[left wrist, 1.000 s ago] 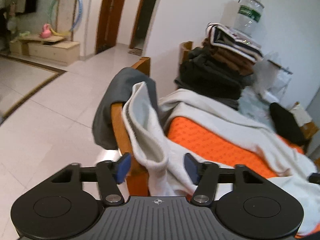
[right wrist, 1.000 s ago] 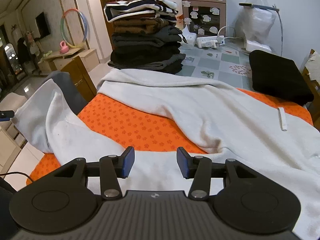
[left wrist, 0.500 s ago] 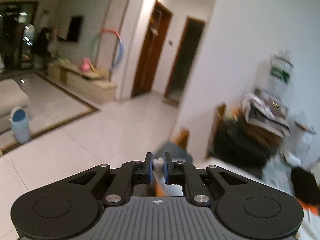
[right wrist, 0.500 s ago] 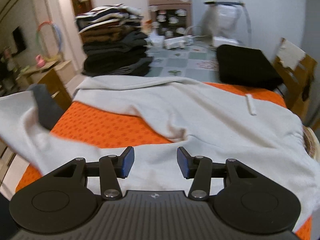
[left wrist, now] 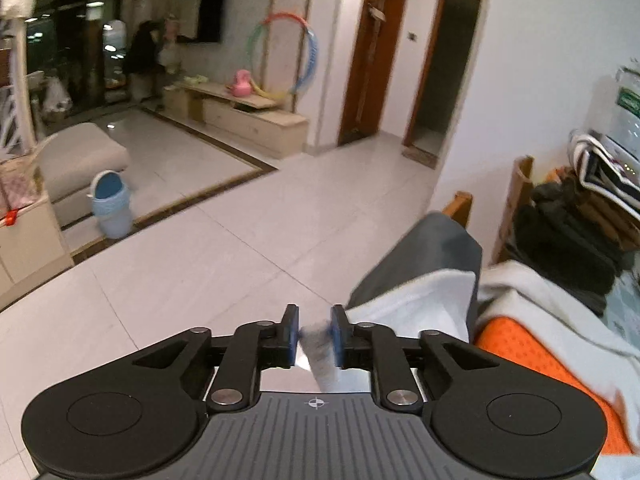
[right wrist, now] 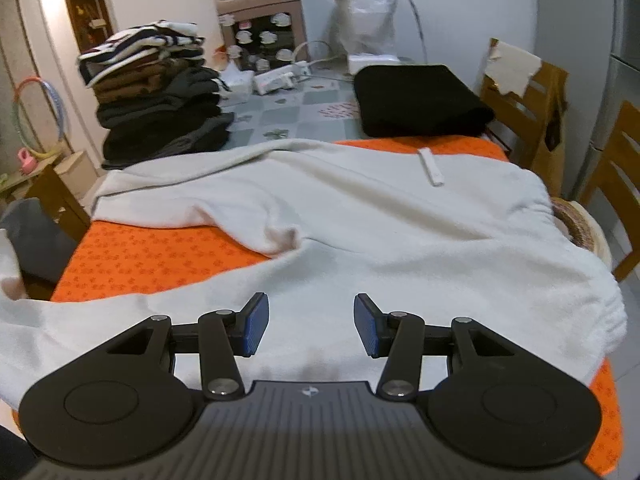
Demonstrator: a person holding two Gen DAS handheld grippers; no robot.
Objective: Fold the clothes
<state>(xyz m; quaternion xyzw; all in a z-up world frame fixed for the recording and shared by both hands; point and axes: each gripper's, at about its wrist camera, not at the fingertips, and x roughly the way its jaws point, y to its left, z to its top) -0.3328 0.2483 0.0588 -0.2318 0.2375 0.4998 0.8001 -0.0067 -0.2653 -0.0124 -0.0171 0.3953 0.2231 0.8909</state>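
Left gripper [left wrist: 315, 332]: jaws narrow, just been opening, a bunched cuff of the white sweater [left wrist: 420, 304] between the pads; whether they still press it, cannot tell. Sleeve trails from there to the orange mat [left wrist: 516, 344]. Right gripper [right wrist: 308, 326]: jaws wide, nothing between them, hovering over the sweater [right wrist: 360, 216], which lies spread across the mat [right wrist: 152, 256] on the table. Beyond: folded black garment [right wrist: 416, 100], stack of folded clothes [right wrist: 156, 100] at far left.

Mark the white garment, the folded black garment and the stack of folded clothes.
white garment [right wrist: 360, 216]: right wrist view, middle of its spread body.
folded black garment [right wrist: 416, 98]: right wrist view, its top face.
stack of folded clothes [right wrist: 160, 100]: right wrist view, dark middle layers.
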